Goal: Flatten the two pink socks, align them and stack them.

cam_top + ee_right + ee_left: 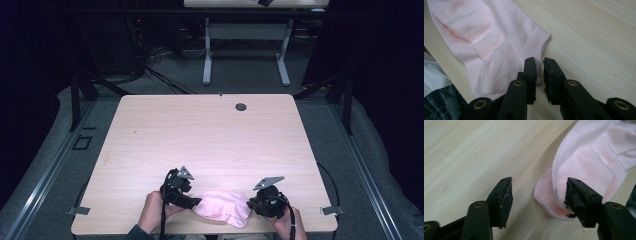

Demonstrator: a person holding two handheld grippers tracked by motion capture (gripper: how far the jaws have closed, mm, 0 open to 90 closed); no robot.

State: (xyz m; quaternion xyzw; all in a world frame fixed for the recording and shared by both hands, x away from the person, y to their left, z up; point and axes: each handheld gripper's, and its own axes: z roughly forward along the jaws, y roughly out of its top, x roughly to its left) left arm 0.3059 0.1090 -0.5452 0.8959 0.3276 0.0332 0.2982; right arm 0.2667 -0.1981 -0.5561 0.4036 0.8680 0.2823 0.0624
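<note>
A pink cloth [222,207] lies folded near the table's front edge, between my two grippers. My left gripper [194,202] is at its left end, open. In the left gripper view the jaws of my left gripper [539,195] stand wide apart over the rounded corner of the cloth [586,157], and the right jaw is over the fabric. My right gripper [251,204] is at the cloth's right end. In the right gripper view my right gripper [539,72] has its jaws almost together, just over the edge of the cloth [486,37], and I see nothing pinched between them.
The wooden table [200,135] has a small round grommet hole [241,107] near its far edge. A second table [245,30] stands on the floor beyond. The person's clothing [436,82] shows past the table's near edge.
</note>
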